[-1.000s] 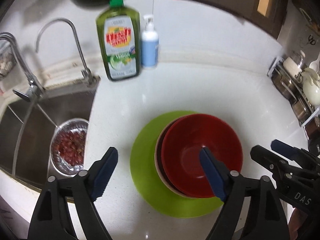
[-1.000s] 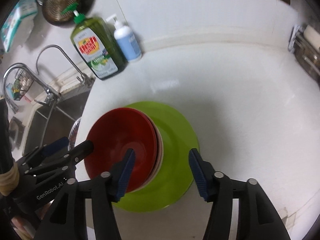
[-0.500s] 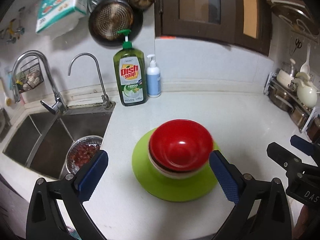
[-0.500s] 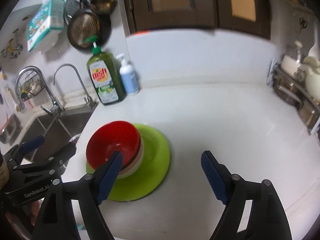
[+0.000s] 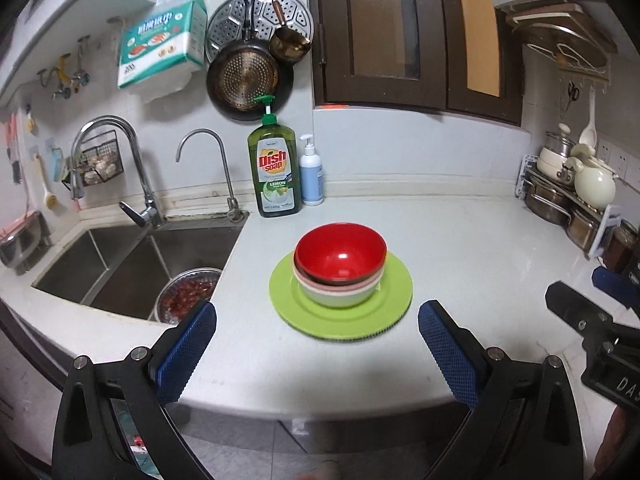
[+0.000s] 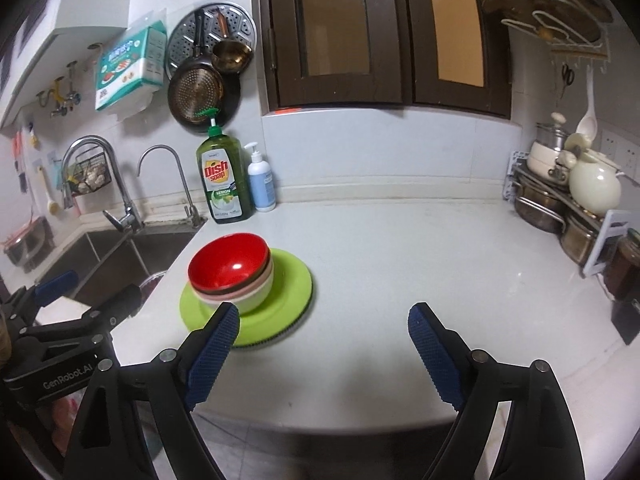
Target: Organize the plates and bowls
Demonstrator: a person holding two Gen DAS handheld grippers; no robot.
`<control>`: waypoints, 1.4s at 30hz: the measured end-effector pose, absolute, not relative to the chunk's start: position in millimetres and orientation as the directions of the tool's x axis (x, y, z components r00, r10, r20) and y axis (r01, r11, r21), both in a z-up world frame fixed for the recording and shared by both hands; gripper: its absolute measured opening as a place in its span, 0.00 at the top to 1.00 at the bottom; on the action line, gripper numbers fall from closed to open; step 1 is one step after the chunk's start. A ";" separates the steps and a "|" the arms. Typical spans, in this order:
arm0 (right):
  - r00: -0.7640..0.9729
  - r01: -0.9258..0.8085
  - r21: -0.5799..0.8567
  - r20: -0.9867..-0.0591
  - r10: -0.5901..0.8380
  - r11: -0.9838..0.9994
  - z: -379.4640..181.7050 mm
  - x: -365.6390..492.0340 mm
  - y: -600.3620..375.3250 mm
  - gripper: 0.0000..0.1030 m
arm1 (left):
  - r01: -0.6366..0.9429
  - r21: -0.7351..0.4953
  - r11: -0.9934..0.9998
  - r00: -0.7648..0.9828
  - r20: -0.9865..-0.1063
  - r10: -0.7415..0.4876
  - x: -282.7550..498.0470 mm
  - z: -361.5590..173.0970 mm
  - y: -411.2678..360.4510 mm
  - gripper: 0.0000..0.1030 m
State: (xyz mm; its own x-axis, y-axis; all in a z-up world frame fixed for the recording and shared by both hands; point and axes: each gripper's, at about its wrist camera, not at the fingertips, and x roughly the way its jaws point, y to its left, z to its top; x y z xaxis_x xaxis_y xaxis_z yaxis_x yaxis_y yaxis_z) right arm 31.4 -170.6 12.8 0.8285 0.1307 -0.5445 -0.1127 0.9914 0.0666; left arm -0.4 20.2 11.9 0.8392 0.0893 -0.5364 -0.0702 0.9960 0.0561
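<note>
Stacked bowls [image 5: 340, 270] nested on green plate [image 5: 396, 294], desk [image 5: 460, 248]: sorted, apparently complete. Left hand-held gripper [image 5: 316, 354] wide open, empty; right hand-held gripper [image 6: 322, 346], jaws just widened, empty.

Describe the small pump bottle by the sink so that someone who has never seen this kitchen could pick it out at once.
Start at the steel sink on the left and follow the white counter back to the wall. Two pump bottles stand there side by side: the tall green dish soap bottle and, to its right, the small pump bottle. It is shorter, pale blue, with a white pump.
</note>
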 end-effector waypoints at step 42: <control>0.862 -0.078 0.086 -0.494 0.111 0.993 30.1 -116.2 -167.3 0.15 | -0.032 0.063 0.998 0.855 -0.515 0.060 -115.5 30.2 24.0 0.00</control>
State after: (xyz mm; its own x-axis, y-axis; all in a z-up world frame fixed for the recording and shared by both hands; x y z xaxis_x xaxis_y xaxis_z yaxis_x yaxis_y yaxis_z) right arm -116.2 -167.3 30.1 0.8622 0.1108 -0.4943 -0.0782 0.9932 0.0864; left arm -115.5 24.0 30.2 0.8552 0.0597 -0.5149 -0.0319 0.9975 0.0627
